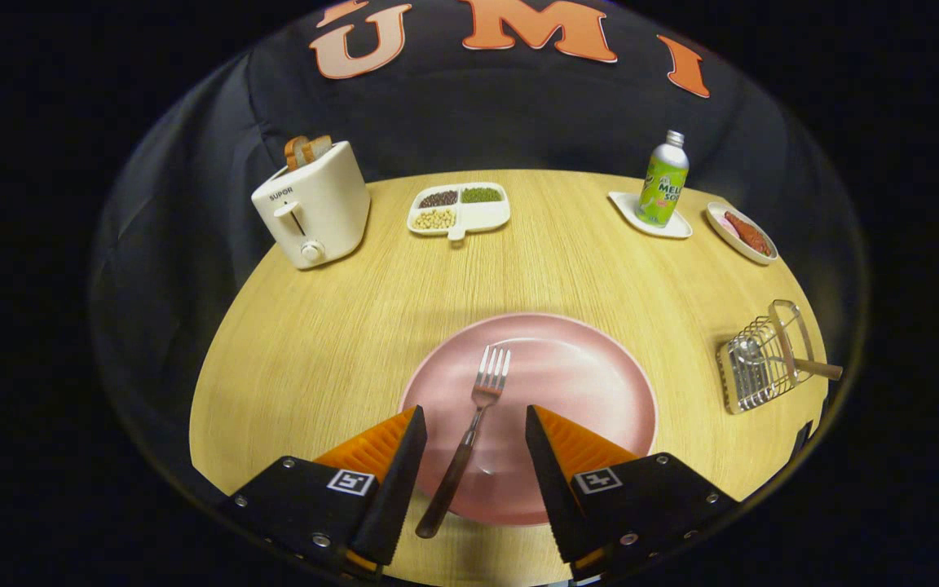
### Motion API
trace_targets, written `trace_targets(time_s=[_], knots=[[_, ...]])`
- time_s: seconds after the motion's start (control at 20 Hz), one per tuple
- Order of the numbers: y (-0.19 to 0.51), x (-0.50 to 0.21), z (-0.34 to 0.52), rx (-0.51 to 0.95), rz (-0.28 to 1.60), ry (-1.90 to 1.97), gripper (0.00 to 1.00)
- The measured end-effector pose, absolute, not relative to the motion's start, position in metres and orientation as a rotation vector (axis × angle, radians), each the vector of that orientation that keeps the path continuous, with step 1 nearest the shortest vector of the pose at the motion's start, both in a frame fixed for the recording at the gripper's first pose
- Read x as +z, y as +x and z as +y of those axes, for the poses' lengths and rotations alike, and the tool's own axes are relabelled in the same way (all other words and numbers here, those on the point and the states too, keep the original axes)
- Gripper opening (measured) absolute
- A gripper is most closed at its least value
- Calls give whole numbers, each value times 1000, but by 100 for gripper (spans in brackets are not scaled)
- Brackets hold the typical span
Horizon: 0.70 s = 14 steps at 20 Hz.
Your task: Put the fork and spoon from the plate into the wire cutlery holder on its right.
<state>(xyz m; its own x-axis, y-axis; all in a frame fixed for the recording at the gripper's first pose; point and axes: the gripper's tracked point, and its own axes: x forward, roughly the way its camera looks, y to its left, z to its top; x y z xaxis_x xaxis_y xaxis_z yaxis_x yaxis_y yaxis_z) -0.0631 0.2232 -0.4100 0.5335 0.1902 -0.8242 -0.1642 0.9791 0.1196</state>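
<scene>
A pink plate (592, 383) lies on the wooden table just ahead of my fingers. On it rests a metal fork (469, 428) with a dark handle, tines pointing away and the handle end hanging over the near rim. My gripper (473, 428) is open, one finger on each side of the fork's handle, not touching it. To the right of the plate stands the wire cutlery holder (759, 367), with a spoon (787, 361) lying in it, bowl to the left and wooden handle sticking out to the right.
A cream toaster (313, 208) with bread slices stands at the back left. A white divided dish (460, 209) of beans sits at the back middle. A green bottle (663, 181) on a white coaster and a small dish (742, 232) of food are at the back right.
</scene>
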Motion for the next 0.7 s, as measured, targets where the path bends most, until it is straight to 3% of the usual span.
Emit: trace_targets(time_s=[0.7], knots=[[-90, -450, 223, 233, 1263, 57, 11]])
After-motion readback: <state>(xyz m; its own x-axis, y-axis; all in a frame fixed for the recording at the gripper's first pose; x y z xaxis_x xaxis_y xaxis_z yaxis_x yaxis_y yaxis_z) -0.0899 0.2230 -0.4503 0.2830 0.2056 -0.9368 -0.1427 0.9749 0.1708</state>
